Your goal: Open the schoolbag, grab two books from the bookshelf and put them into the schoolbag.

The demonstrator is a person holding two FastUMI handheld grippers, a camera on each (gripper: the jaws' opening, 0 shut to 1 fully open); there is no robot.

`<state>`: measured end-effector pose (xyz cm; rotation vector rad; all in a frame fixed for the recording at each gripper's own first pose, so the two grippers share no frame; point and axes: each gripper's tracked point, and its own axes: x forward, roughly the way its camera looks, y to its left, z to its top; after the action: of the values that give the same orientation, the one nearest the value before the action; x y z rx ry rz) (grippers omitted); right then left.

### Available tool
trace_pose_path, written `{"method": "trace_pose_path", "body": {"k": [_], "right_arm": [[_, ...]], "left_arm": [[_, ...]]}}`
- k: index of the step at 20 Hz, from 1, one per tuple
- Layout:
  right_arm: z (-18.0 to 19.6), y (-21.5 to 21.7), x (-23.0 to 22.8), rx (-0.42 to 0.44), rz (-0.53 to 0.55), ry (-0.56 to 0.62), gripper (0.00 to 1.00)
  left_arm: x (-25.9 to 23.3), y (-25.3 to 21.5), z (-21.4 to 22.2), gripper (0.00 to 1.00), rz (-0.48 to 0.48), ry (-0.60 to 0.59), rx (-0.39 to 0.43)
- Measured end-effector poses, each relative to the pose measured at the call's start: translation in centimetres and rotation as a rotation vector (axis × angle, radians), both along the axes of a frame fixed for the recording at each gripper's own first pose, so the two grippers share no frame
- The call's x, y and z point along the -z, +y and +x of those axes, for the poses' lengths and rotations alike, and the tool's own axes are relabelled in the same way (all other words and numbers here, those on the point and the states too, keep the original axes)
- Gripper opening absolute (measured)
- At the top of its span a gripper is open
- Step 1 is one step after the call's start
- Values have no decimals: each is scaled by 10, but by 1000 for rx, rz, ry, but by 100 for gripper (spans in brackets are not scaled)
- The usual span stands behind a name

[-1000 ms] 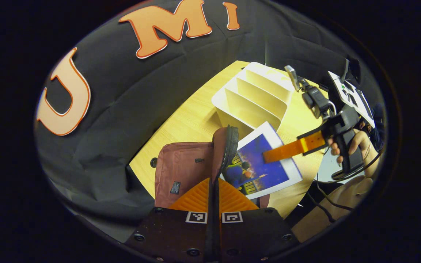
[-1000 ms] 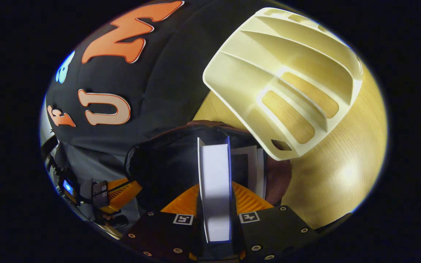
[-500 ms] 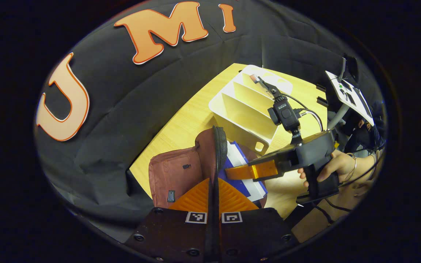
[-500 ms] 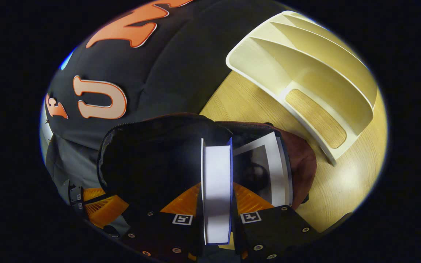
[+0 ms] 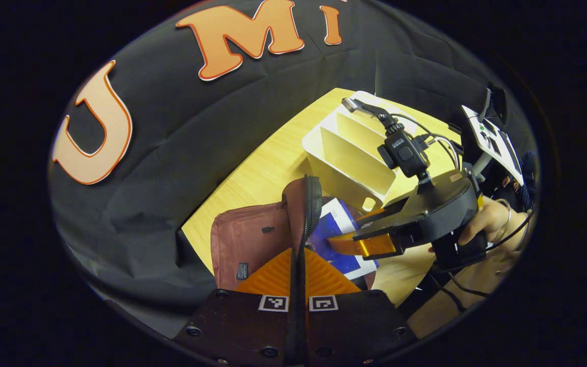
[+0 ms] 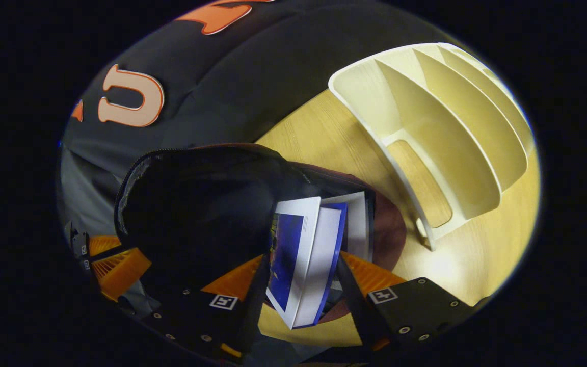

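My left gripper (image 5: 297,265) pinches the schoolbag (image 5: 252,239) flap, holding it open. My right gripper (image 6: 298,285) has its jaws spread, freeing the blue book (image 6: 301,255) into the mouth beside another. Next I judge: withdraw right, then drop the flap.

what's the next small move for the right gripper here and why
Probably ease the right gripper straight back, away from the schoolbag. Its fingers stand apart, and the blue-covered book leans loose between them, partly in the bag's mouth beside another book. The left gripper holds the flap up.
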<state>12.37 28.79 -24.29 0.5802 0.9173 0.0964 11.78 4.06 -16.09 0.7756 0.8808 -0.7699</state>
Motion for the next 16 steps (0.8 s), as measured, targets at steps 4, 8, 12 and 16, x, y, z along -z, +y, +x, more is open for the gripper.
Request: {"method": "trace_pose_path", "body": {"k": [4,8,12,16], "right_arm": [[-14,-20,-13,-40,10,-14,87],[-41,-46,-24,-84,-12,-16,87],[-66,-77,-31,-101,-29,-8,87],[-88,-112,-31,-116,-43,24,88]], "left_arm": [[6,3,-3,0,-2,-1,-5],[13,6,-7,1,-10,9,-49],[29,7,-14,1,-8,34,-105],[53,1,-34,8,-34,105,-164]]}}
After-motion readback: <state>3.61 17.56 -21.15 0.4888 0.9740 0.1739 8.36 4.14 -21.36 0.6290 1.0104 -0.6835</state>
